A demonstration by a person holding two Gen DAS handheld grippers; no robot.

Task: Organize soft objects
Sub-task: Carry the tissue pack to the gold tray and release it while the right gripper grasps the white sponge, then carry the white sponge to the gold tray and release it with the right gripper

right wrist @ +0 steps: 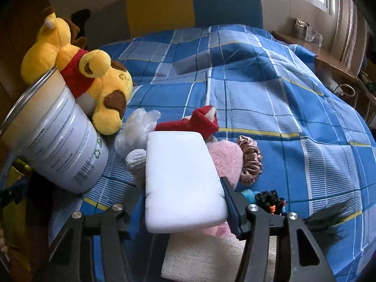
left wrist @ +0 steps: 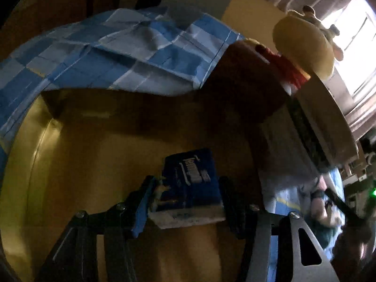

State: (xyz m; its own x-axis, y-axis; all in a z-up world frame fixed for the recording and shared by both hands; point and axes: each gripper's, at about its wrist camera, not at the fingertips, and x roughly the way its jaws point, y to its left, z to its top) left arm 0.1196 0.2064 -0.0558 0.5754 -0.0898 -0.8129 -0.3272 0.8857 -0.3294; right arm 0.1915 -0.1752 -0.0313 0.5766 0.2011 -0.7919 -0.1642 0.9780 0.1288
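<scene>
In the left wrist view my left gripper (left wrist: 186,183) is shut on a dark blue tissue pack (left wrist: 190,176) with a white underside, held above a yellow surface (left wrist: 70,164). In the right wrist view my right gripper (right wrist: 183,185) is shut on a white foam block (right wrist: 183,181); its left finger is hidden behind the block. Under it on the blue checked bedspread (right wrist: 270,94) lie a red sock (right wrist: 195,122), a pink fluffy piece (right wrist: 226,162), a brown satin scrunchie (right wrist: 250,162), a clear plastic bag (right wrist: 138,127) and a white knitted cloth (right wrist: 211,253).
A yellow bear plush (right wrist: 94,82) in a red shirt hangs out of a large white tin (right wrist: 54,141) at the left; both show in the left wrist view, plush (left wrist: 303,47) and tin (left wrist: 329,122). Black hair ties (right wrist: 270,202) and a dark tuft (right wrist: 329,221) lie at the right.
</scene>
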